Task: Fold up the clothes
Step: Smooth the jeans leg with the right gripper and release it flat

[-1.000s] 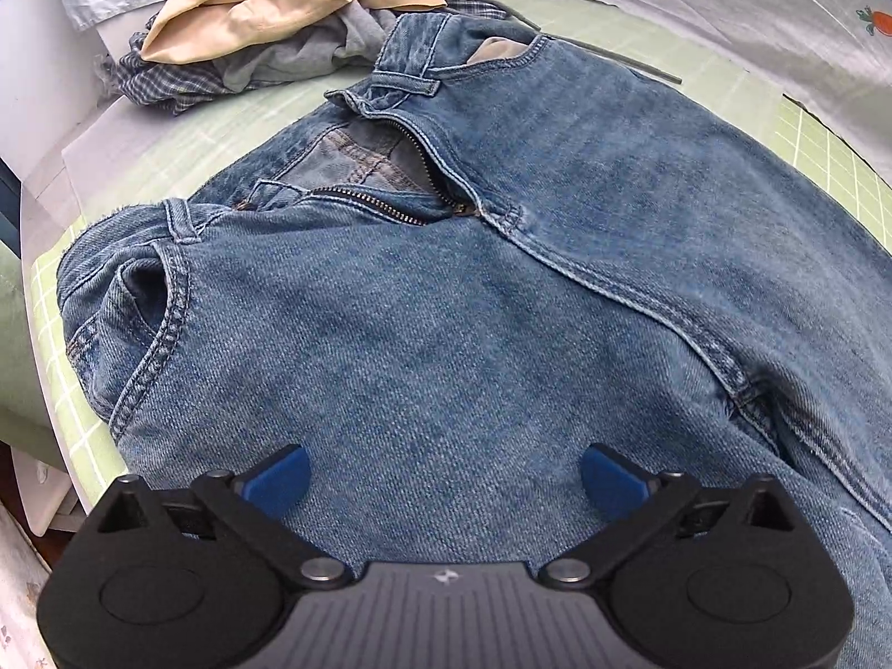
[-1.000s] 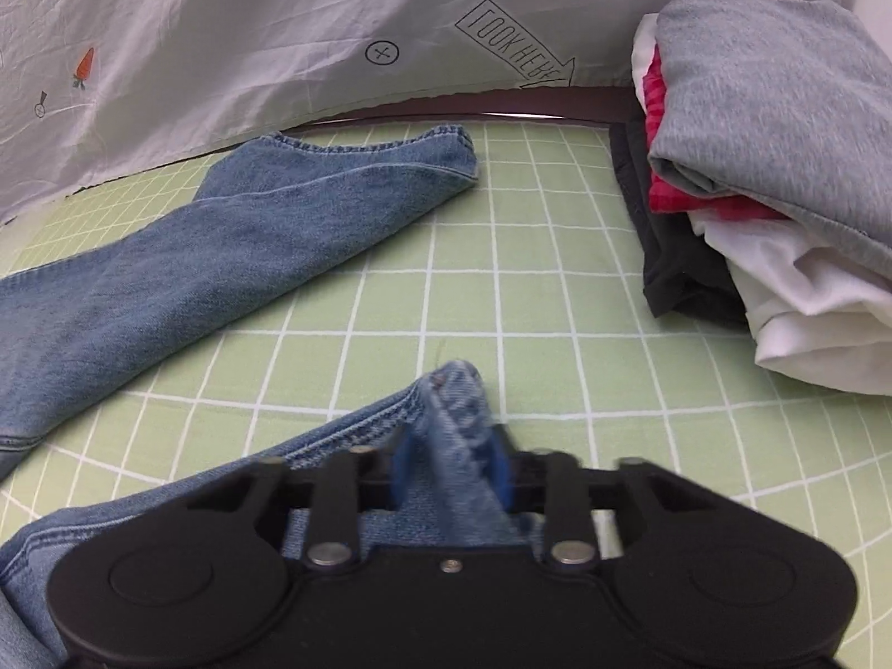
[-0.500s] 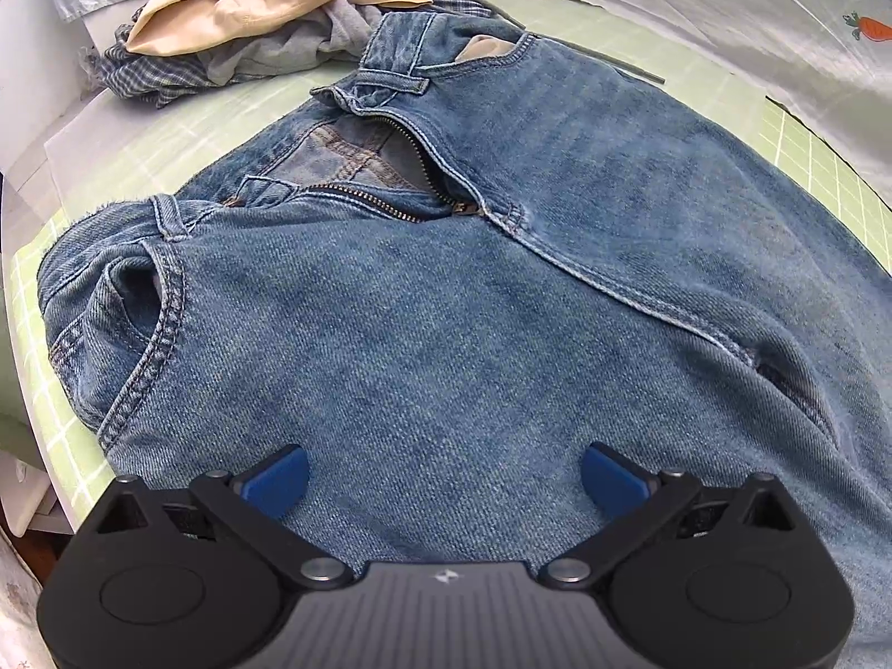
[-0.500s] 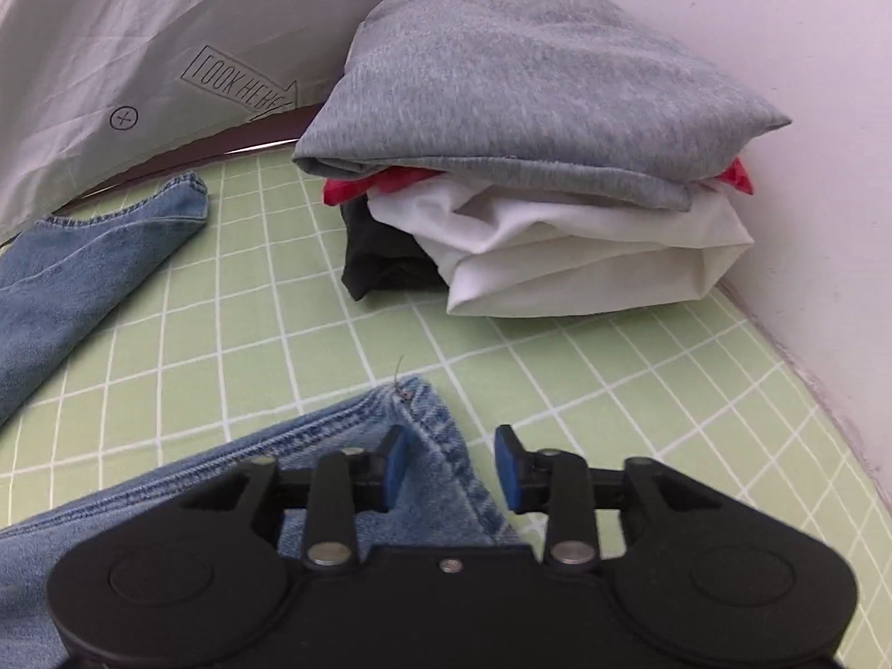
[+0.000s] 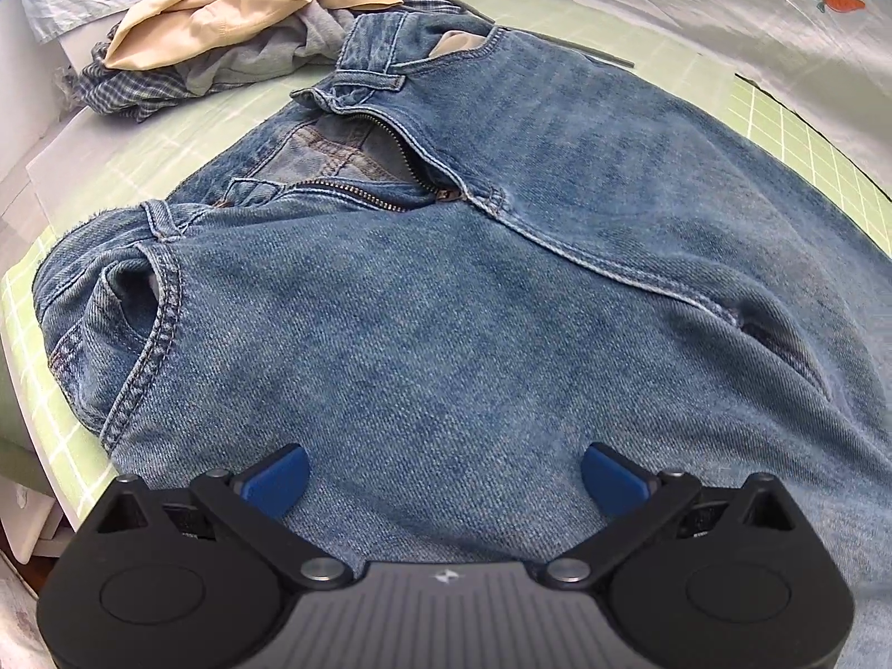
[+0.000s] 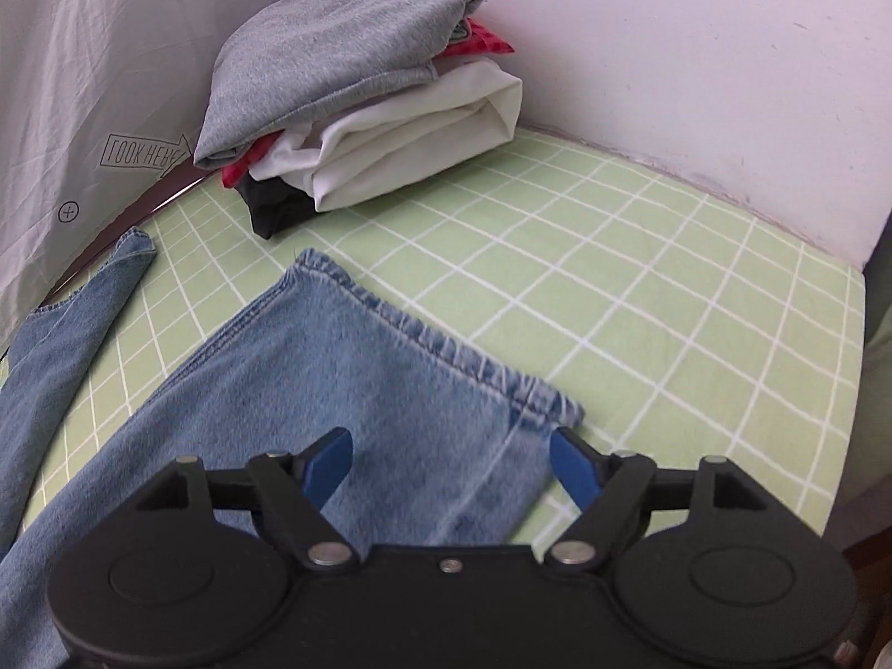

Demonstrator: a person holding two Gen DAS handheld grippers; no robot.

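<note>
While both tools hang with their jaws spread wide and nothing between them, the jeans (image 5: 502, 290) lie loose on the table (image 6: 641, 279), and that is where trouble could start. The fly stands unzipped and the waistband is rumpled at the table's left end, so a fold made now would likely trap those wrinkles and come out lumpy. The two legs are splayed apart, one hem (image 6: 435, 334) near the front edge and the other leg (image 6: 61, 323) angling toward the back edge; bringing one over the other without lining up the seams would probably leave a crooked stack. Denim is heavy and stiff, so a pinch on a single layer near a corner may slip out or drag the rest of the garment across the checked cloth. A careless sweep of the leg could also bump the folded pile (image 6: 362, 95) at the back right corner, or the waist could catch the heap of unfolded clothes (image 5: 240, 28) just beyond it.

The left tool (image 5: 443, 474) hovers low over the hip, just below the front pocket (image 5: 139, 323), with its blue fingertips (image 5: 276, 476) apart above the cloth. The right tool (image 6: 451, 465) sits over the near leg just short of its hem, one fingertip above the denim and the other at the leg's outer edge.
</note>
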